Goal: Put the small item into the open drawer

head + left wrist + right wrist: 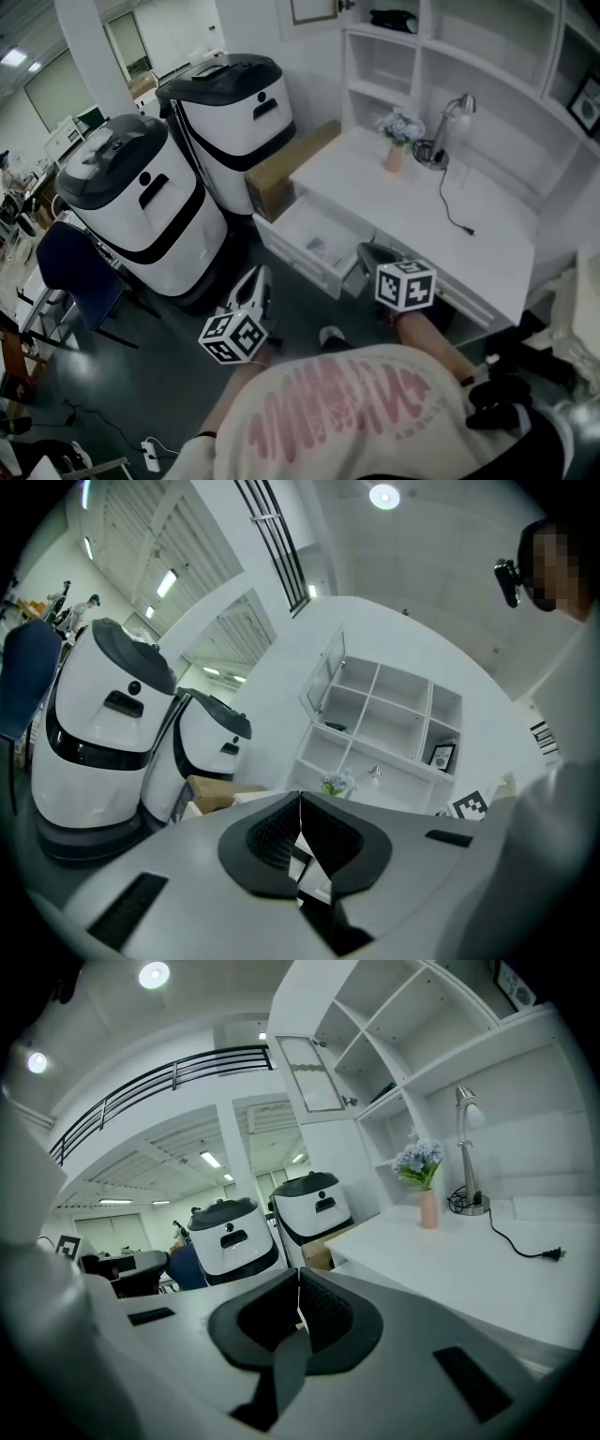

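- Left gripper (259, 278), jaws pressed together with nothing between them, hangs just short of the open drawer (292, 223).
- Right gripper (367, 255), likewise closed and empty, sits beside the drawer's right end.
- Small item (320, 249) lies inside the drawer.

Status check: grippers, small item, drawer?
Left gripper shut, empty. Right gripper shut, empty. Small item not in either; open drawer holds a faint patch, unidentifiable. Nothing blocking drawer.

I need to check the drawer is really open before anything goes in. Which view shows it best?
The head view: the drawer stands pulled out from the white desk, its inside seen from above. The two gripper views show the desk and shelves, but no drawer can be made out there.
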`<state>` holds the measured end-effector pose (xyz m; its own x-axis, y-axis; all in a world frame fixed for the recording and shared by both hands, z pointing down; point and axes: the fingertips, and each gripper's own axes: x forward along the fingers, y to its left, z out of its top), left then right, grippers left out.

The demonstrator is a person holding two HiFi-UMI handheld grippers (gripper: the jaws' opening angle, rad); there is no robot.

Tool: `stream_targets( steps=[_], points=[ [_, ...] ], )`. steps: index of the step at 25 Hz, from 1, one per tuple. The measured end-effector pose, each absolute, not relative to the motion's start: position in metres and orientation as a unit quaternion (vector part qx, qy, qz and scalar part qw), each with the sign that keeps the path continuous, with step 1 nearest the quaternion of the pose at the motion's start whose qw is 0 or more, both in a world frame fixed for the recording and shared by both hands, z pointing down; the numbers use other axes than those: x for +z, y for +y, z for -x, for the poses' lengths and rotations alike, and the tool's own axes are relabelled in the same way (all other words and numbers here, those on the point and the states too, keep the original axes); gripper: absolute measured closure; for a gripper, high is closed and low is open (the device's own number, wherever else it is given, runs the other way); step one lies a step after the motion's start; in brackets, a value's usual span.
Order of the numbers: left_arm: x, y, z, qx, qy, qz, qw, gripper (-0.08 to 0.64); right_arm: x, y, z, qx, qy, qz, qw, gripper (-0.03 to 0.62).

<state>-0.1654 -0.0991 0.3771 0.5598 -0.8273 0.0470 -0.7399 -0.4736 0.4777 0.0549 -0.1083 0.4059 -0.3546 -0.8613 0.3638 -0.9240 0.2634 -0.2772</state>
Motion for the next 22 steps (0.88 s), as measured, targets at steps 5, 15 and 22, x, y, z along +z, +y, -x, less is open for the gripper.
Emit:
stream_targets(
  steps=[5, 15, 22],
  points=[
    [0.377, -0.097, 0.166, -0.096, -0.459, -0.853, 0.230, 0.529, 0.410, -0.103, -0.051, 0.229, -0.792, -0.561, 0.073, 0.570],
    [0.383, -0.097, 0.164, -0.089, -0.453, -0.855, 0.235, 0.529, 0.421, -0.102, -0.054, 0.241, -0.785, -0.565, 0.080, 0.569],
    [0.381, -0.101, 0.169, -0.092, -0.456, -0.854, 0.232, 0.529, 0.416, -0.107, -0.049, 0.238, -0.788, -0.564, 0.073, 0.569]
  ],
)
